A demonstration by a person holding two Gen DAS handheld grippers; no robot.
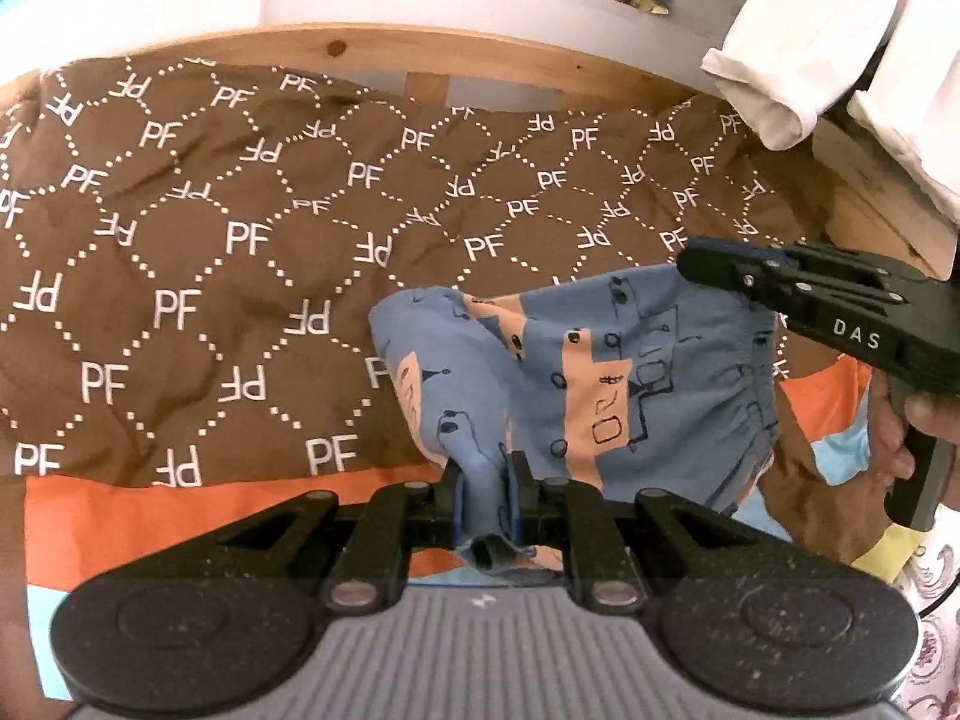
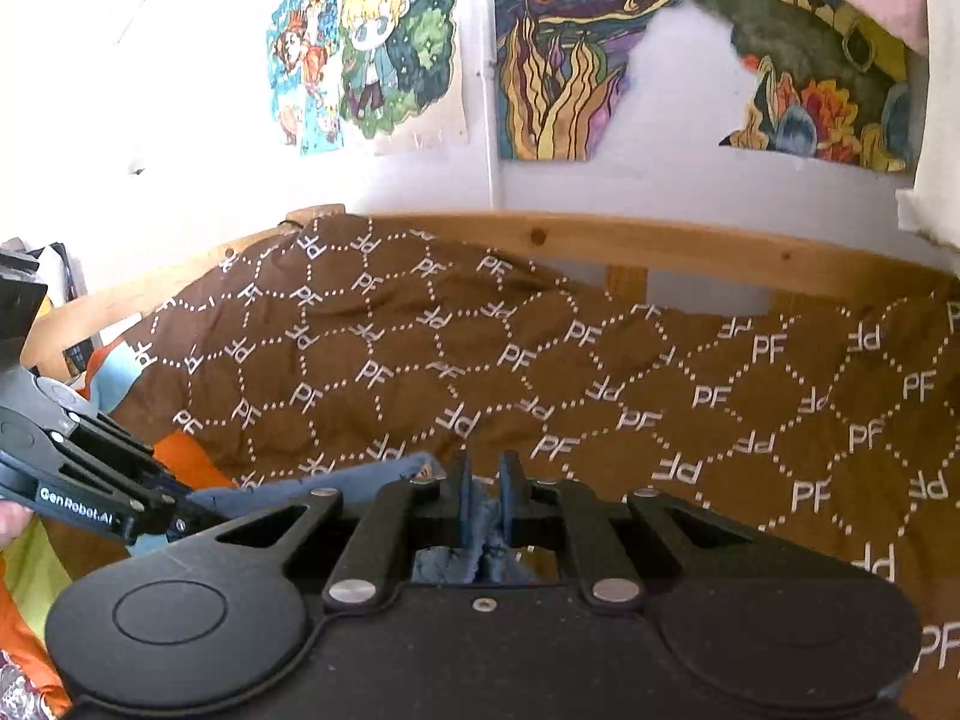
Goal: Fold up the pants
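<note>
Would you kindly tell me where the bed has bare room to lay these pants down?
The brown blanket lies bare between the wooden rail and the orange strip. It is crowded on the right, where the pants hang from both claws.

"PF" repeated across brown bedspread; "DAS" on right hand-held gripper; "GenRobot.AI" on left hand-held gripper

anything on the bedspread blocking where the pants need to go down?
Nothing visible. Both the left gripper and right gripper are shut on the blue pants, and the brown bedspread beyond them shows only wrinkles.
</note>
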